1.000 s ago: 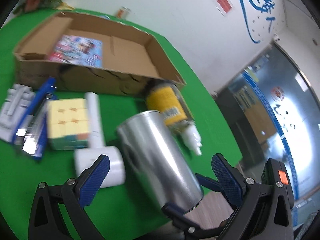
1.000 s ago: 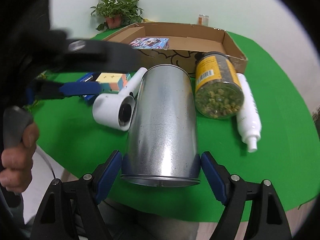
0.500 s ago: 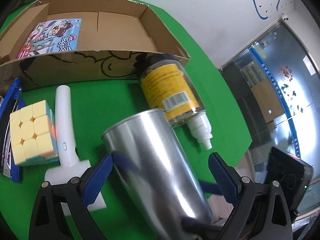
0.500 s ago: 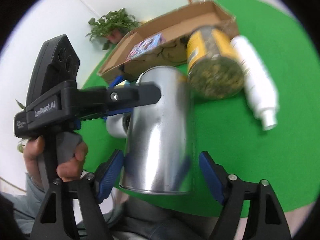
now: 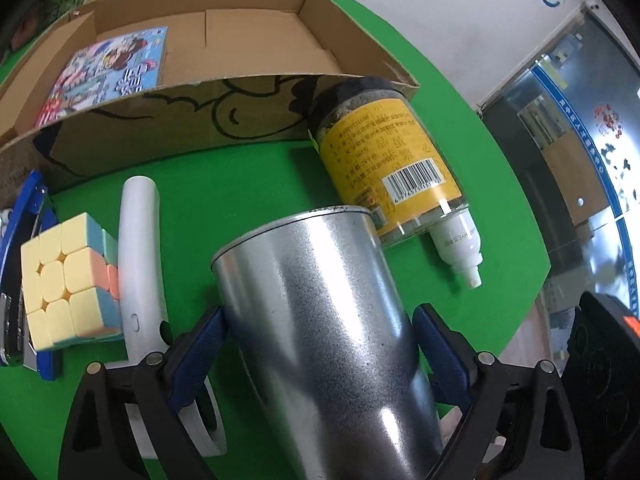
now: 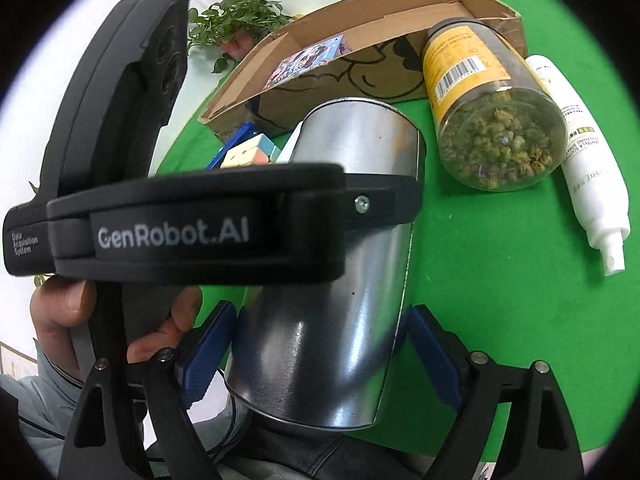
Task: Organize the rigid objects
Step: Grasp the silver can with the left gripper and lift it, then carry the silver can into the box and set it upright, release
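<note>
**Ana:** Two grippers sit at the metal can (image 5: 320,320), one to each side. What are the jaws doing?

**Ben:** The left gripper (image 5: 319,310) is closing. The can is between its blue pads, but they aren't clamped on it yet. The right gripper (image 6: 320,309) is opening, and a sliver of green shows between one pad and the can wall. Neither grips.

**Ana:** Where does the can lie?

**Ben:** Tilted on the green table (image 5: 240,184), with its far rim toward the cardboard box (image 5: 160,136). In the right wrist view its near end reaches past the table's near edge.

**Ana:** How crowded are the can's sides?

**Ben:** On the right of its far rim, the yellow-labelled jar (image 5: 392,160) lies just beside it. I cannot tell if they touch. The white spray bottle (image 5: 456,240) lies past the jar. To the can's left is a white handled device (image 5: 140,248), then the puzzle cube (image 5: 68,280) and a blue stapler (image 5: 24,220).

**Ana:** Any free room?

**Ben:** Bare cloth runs from the can's far rim to the box front. More lies right of the can, out to the curved table edge beyond the bottle.

**Ana:** And the box?

**Ben:** Open-topped, with a colourful booklet (image 5: 108,72) in its left part.
</note>
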A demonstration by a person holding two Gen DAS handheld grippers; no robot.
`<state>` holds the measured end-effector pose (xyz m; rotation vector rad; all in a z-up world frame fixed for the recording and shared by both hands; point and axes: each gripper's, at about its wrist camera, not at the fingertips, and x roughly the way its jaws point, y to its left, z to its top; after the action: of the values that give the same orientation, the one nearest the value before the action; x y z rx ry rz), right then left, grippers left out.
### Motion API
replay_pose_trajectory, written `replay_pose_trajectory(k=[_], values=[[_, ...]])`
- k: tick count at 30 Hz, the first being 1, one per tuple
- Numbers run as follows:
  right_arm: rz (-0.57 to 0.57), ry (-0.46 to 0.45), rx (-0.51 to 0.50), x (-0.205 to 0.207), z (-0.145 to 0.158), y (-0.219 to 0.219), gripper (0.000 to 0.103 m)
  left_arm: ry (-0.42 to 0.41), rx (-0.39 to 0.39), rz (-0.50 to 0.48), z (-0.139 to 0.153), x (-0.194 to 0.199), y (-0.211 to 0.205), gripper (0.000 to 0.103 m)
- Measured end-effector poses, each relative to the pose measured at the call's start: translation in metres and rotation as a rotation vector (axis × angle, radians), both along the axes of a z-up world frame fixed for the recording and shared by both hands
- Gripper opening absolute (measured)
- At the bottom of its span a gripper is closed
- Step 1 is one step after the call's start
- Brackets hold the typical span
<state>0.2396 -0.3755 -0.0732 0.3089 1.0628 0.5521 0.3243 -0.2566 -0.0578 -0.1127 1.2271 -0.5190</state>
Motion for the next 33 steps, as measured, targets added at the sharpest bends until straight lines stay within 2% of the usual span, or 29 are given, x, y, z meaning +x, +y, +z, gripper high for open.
replay_pose_trajectory(k=[6,10,22,27,33], values=[[-0.012,-0.017,-0.004,0.005,0.0,0.006,0.087,0.002,-0.026,0.019,0.0,-0.004,-0.002,0.09],[-0.001,-0.053,0.009,0.01,0.009,0.0,0.087,-0.062,-0.033,0.04,0.021,-0.011,0.01,0.09],[0.049,-0.201,0.003,0.044,0.058,0.027,0.086,-0.222,-0.079,0.119,0.089,-0.008,0.048,0.087],[0.08,-0.232,0.01,0.06,0.074,0.031,0.085,-0.266,-0.086,0.15,0.116,0.008,0.07,0.086],[0.091,-0.268,0.01,0.101,0.088,0.044,0.085,-0.308,-0.096,0.169,0.14,0.037,0.078,0.086]])
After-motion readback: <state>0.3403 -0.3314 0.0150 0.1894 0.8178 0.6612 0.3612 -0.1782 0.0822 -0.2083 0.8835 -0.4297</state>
